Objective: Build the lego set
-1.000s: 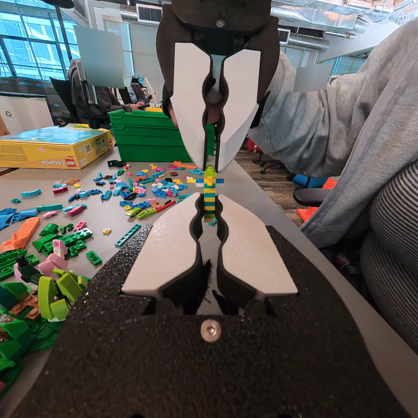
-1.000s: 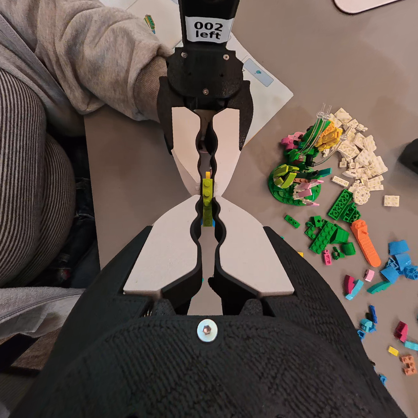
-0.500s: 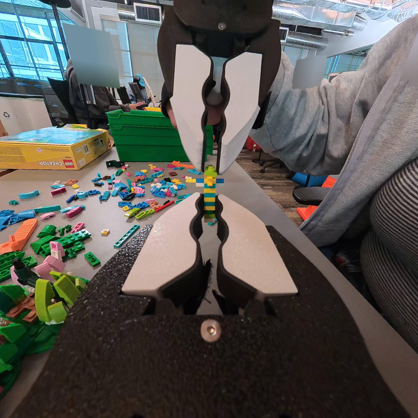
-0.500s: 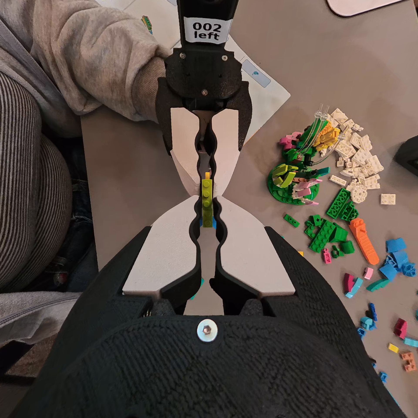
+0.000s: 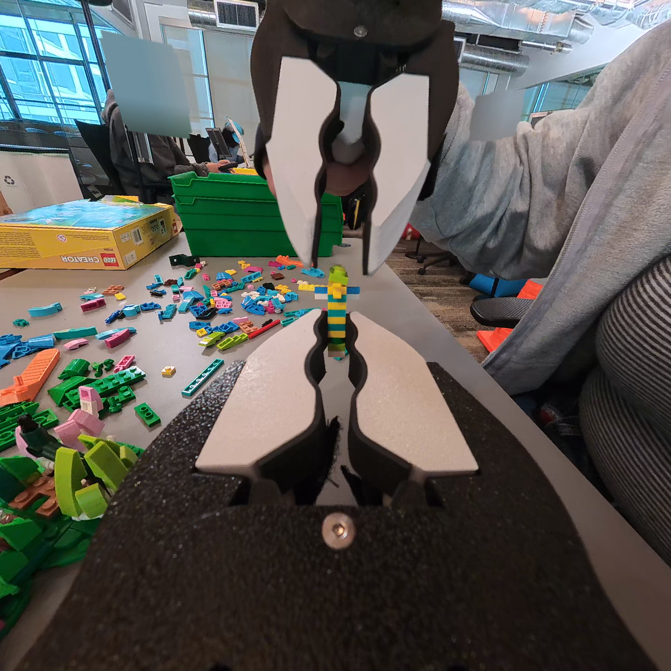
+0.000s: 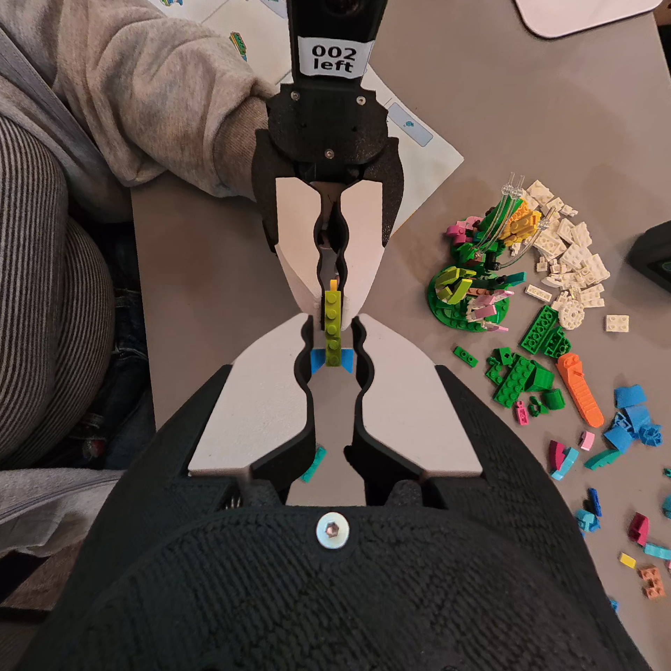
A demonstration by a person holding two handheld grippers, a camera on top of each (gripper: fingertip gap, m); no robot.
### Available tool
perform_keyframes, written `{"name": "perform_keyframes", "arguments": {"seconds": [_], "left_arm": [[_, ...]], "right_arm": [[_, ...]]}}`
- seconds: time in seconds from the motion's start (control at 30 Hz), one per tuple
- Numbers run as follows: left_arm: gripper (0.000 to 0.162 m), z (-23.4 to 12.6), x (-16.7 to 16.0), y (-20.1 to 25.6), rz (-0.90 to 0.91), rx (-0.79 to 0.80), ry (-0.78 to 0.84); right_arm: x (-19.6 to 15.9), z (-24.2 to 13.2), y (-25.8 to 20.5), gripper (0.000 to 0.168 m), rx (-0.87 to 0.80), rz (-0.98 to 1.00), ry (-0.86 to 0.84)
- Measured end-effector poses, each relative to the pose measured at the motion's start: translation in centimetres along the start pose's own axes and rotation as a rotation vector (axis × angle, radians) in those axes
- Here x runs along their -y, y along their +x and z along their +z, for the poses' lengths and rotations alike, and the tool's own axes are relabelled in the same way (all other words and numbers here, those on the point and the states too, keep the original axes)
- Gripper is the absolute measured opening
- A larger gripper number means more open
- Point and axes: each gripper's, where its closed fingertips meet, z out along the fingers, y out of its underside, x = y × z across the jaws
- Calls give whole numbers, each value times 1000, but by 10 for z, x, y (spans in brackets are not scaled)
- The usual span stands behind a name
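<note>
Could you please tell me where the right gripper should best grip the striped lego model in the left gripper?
Probably the lime cap at the free end of the striped lego model, beyond the blue cross-piece: the left gripper clamps the lower stripes and the cross-piece juts sideways. The open right gripper should come end-on, opposite the left, closing on the cap's flat sides.

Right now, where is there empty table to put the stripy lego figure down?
The table is bare between the edge by the person's lap and the left gripper. Another free patch sits between the paper sheet and the white brick pile. It's crowded around the green flower build and the loose bricks nearby.
</note>
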Motion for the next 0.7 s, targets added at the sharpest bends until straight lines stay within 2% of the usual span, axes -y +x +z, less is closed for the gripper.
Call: {"name": "perform_keyframes", "arguments": {"seconds": [0.1,0.2,0.3,0.47,0.7], "left_arm": [[8,1,-2,-2,-1,15,-15],[8,0,-1,-6,-27,34,-11],[8,-2,1,-12,-86,49,15],[8,-3,1,-17,-139,68,17],[8,-2,1,-15,-144,56,22]], "right_arm": [[9,-5,2,39,-66,-42,84],[13,-9,5,61,-256,-182,152],[6,-3,2,69,-460,-343,145],[-3,12,2,69,-740,-595,49],[-8,26,13,61,-816,-649,-10]]}}
